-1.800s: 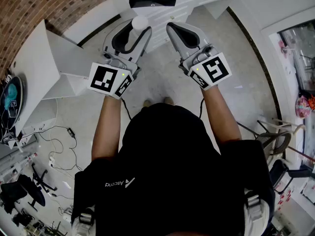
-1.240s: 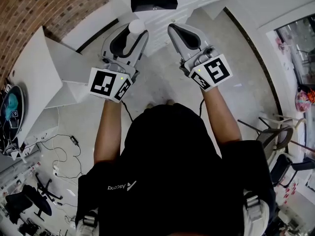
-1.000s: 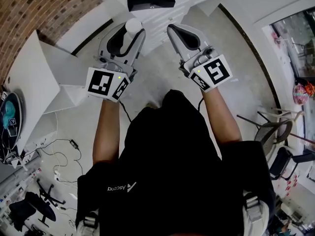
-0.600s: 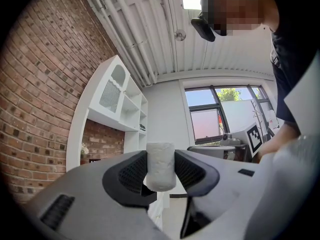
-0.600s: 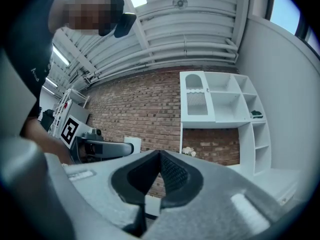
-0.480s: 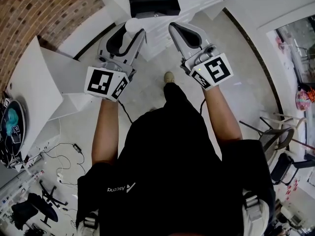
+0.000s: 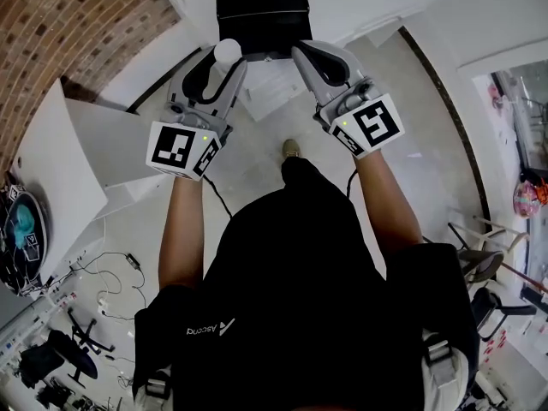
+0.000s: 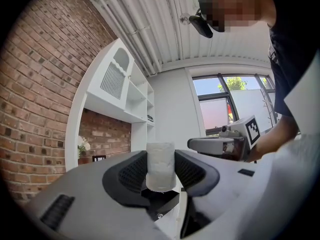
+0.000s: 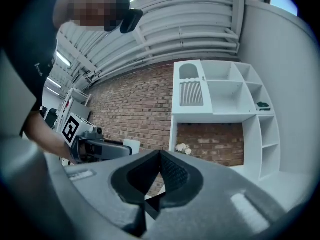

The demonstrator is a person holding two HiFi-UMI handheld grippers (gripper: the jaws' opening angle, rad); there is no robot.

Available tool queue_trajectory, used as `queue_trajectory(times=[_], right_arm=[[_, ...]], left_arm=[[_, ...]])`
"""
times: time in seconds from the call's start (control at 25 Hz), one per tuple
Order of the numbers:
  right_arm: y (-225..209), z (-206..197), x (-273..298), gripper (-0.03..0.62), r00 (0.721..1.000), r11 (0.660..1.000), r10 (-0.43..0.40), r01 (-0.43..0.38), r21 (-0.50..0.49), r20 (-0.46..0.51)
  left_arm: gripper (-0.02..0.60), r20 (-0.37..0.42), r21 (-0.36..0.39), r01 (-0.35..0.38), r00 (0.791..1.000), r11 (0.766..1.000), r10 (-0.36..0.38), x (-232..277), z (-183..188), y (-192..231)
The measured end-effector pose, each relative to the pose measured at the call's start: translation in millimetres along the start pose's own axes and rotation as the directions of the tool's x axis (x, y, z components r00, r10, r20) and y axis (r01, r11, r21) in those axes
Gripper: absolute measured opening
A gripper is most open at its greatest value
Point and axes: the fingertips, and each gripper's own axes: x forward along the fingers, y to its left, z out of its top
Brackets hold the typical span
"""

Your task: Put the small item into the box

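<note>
A small white cylinder stands upright between the pads of my left gripper, which is shut on it and held level. A black open-topped box sits on a white surface just beyond both grippers' tips. To the right of the left one, my right gripper is shut with nothing in it. The right gripper view shows the left gripper and the cylinder off to its left side.
A brick wall runs along the upper left, with white furniture panels below it. White shelving stands against the brick. Metal chairs stand at the right. The person's shoe is on the pale floor.
The person has stepped forward. Both grippers have moved toward the black box, which now lies right at their tips. The cylinder stays gripped in the left gripper.
</note>
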Motion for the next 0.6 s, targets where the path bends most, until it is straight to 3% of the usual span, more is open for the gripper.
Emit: queue_trajectory(times=[0.36,0.6], right_arm=[[-73,-22,47,0.002,0.995,0.995,0.096,-0.096,0.011,-0.010],[-104,-37,66,0.002,0.987,0.987,0.159,-0.159,0.028,-0.009]], left_arm=[[0.166,-0.161,0.039,-0.049,0.985,0.998,0.054,81,-50,45],[0.166,-0.327,0.061,-0.070,0.941,0.996,0.086,117,-95,64]])
